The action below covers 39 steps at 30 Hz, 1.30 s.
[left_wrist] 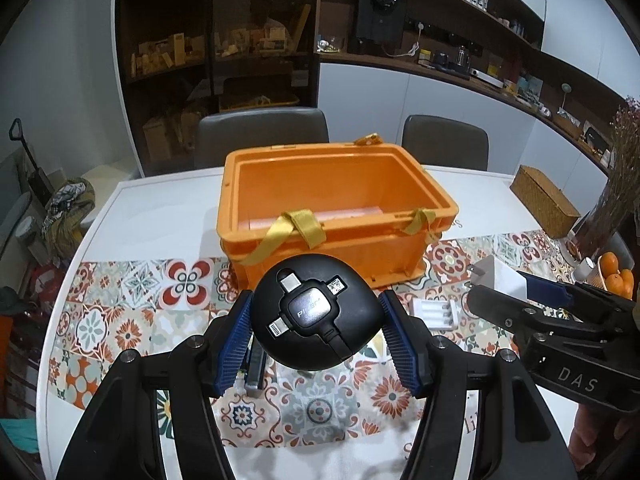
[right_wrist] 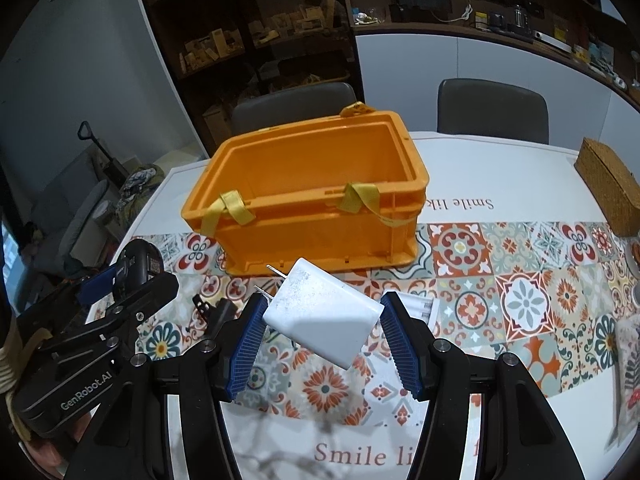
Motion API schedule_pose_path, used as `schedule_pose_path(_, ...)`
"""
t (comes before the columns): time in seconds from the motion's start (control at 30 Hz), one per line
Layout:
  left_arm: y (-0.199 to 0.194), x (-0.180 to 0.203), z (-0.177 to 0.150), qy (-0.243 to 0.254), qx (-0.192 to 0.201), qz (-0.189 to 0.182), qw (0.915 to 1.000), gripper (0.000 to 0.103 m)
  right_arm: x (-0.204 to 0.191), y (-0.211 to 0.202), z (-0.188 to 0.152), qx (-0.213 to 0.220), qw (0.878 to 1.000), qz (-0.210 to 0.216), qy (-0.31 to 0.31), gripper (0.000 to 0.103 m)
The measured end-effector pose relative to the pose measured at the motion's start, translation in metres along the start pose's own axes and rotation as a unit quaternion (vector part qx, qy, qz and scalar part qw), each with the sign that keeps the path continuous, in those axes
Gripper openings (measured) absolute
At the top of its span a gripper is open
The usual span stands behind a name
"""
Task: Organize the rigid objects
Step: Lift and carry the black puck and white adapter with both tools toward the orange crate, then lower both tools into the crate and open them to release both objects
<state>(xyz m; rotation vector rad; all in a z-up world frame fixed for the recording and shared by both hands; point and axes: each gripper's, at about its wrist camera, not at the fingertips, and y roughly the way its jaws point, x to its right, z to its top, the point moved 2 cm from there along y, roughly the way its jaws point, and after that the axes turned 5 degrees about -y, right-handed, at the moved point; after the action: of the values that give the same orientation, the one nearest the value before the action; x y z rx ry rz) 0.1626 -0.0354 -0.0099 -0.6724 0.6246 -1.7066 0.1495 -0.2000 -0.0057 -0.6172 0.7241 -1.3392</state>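
Both hand-held grippers are gripping, side by side, angled downward.

The left hand-held gripper (left_wrist: 316,322) is pinching with its blue pads (left_wrist: 234,338); the right hand-held gripper (right_wrist: 322,326) is clamping likewise, its pads (right_wrist: 402,350) pressing inward.

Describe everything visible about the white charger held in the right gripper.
The white charger is a glossy, rounded rectangular plastic block with two thin metal prongs sticking out of its upper-left end. Its top face looks faintly scuffed or dusty. It is tilted, lifted above the patterned tablecloth, clamped at its sides between the blue ribbed pads of the right gripper. The open orange crate stands just behind it; nothing else touches it.
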Motion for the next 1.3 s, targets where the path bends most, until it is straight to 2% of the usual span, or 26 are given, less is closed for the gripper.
schedule_pose_path(0.6, 0.016, -0.003, 0.043, 0.007, 0.018, 0.003, 0.9998, 0.062, 0.004, 0.015, 0.046, 0.012, 1.000, -0.005, -0.004, 0.059)
schedule_pose_path(0.73, 0.023, -0.005, 0.050, 0.001, 0.011, -0.003, 0.9999, 0.062, 0.003, 0.019, 0.055, 0.014, 1.000, -0.007, -0.008, 0.059)
schedule_pose_path(1.3, 0.060, -0.017, 0.084, -0.001, -0.012, 0.016, 0.9998, 0.062, 0.004, 0.054, 0.096, -0.007, 1.000, -0.026, -0.015, 0.059)
